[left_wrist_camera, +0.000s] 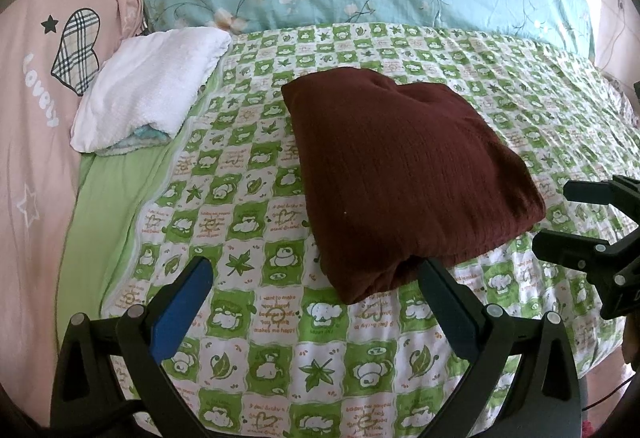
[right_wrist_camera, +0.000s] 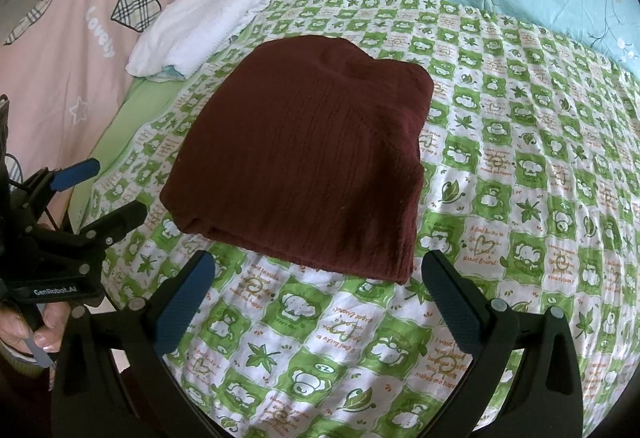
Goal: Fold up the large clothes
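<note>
folded maroon garment (left_wrist_camera: 404,174) on green bedsheet (left_wrist_camera: 248,238), just beyond left gripper (left_wrist_camera: 316,278); right gripper (right_wrist_camera: 316,270) likewise; both jaws wide, empty

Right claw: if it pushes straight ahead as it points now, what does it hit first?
Most likely the folded maroon garment: its near edge lies just ahead of the open right claw, above the green checked bedsheet. Depth is unclear, so it may brush the sheet first.

Bare bedspread (right_wrist_camera: 520,158) right of folded garment (right_wrist_camera: 304,158).
</note>
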A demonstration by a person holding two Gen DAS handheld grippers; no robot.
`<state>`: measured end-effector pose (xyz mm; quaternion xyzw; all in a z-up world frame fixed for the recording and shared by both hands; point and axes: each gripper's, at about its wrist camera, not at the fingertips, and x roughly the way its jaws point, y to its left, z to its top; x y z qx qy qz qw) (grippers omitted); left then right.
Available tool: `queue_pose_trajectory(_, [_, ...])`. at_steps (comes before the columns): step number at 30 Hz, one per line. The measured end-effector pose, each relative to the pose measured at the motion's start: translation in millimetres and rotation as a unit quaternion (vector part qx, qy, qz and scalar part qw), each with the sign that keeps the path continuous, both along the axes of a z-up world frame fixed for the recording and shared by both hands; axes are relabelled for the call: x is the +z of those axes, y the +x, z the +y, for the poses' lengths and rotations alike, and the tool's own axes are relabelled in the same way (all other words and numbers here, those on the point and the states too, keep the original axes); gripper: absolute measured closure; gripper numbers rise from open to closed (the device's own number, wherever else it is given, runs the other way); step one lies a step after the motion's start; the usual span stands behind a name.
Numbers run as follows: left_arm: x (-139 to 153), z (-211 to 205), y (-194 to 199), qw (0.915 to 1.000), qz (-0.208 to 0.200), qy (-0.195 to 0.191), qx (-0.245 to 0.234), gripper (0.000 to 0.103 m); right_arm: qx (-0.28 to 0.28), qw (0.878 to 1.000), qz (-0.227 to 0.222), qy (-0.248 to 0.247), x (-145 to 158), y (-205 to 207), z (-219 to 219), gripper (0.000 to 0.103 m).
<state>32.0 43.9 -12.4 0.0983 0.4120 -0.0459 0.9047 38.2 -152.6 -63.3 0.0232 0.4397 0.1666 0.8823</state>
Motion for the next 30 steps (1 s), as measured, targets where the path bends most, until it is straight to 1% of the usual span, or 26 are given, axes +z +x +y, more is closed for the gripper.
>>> queue_pose_trajectory(3, [0, 0, 2, 1.0000, -0.003, 0.007, -0.001, 0.000, 0.001, 1.000, 0.000, 0.000, 1, 2, 0, 0.000])
queue_pose_trajectory(8, [0, 0, 4, 1.0000, -0.004, 0.008, 0.001, 0.000, 0.001, 1.000, 0.000, 0.000, 1, 1, 0, 0.000])
queue_pose_trajectory(11, [0, 0, 6, 1.0000, -0.003, 0.005, 0.003, 0.000, 0.001, 1.000, -0.001, 0.000, 3, 5, -1, 0.000])
queue_pose_trajectory(15, [0, 4, 12, 0.9999, 0.004, -0.009, 0.008, 0.001, -0.001, 1.000, 0.000, 0.004, 3, 9, -2, 0.000])
queue_pose_trajectory(30, [1, 6, 19, 0.9999, 0.004, -0.005, 0.010, 0.001, -0.004, 1.000, -0.001, 0.010, 4, 12, -1, 0.000])
